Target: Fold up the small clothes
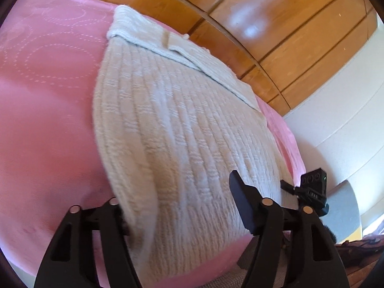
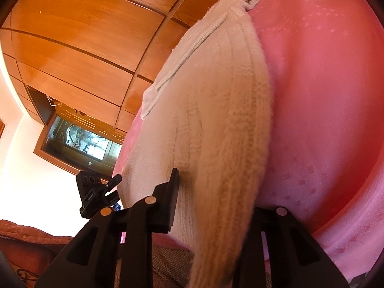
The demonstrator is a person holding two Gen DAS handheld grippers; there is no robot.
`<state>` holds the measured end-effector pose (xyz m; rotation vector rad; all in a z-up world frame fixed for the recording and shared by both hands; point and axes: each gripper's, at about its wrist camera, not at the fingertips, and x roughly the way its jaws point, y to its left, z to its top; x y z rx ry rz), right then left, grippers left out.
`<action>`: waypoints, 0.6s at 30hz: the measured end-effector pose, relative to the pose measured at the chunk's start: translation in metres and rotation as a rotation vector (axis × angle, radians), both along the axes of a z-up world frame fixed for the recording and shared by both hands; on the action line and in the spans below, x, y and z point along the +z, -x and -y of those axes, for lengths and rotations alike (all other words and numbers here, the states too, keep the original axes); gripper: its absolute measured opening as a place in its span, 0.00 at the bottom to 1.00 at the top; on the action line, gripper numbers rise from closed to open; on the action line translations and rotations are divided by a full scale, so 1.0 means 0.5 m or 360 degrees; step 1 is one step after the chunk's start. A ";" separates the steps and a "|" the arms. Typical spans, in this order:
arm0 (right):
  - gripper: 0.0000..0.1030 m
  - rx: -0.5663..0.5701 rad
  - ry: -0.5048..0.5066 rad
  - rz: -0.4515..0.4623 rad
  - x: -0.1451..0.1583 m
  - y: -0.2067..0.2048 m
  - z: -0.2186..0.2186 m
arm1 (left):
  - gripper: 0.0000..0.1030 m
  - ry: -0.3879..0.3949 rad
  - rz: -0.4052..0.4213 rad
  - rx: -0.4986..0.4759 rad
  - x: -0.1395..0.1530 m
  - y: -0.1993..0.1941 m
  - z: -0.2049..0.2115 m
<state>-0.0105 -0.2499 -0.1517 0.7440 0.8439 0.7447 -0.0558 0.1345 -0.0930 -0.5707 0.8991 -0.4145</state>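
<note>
- The cream knitted garment lies on the pink bed cover, partly folded, its near end between my two tools.
- My left hand-held gripper stands wide, the near hem loose between its jaws with no pad pressing on it.
- My right hand-held gripper is narrow, with a thick fold of the knit running through it; I judge that it pinches that fold.
- Risk: if I lift on the right alone, the free left corner may sag and skew the fold.
- The bulky knit could slip from a shallow pinch.
</note>
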 end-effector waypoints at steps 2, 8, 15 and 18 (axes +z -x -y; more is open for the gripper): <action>0.23 -0.0003 0.0025 0.0019 0.004 -0.002 -0.008 | 0.65 -0.0020 -0.0002 -0.0019 0.000 0.000 0.006; 0.08 -0.0022 0.0049 0.0039 0.007 -0.005 -0.016 | 0.17 -0.0108 -0.0085 -0.0017 -0.006 -0.016 0.026; 0.07 -0.0002 -0.0128 0.0268 0.058 0.018 -0.003 | 0.13 0.0041 0.0078 -0.0072 0.055 0.003 0.019; 0.07 -0.0004 -0.0142 0.0380 0.090 0.034 0.004 | 0.12 0.0167 0.0136 -0.0027 0.088 0.009 0.001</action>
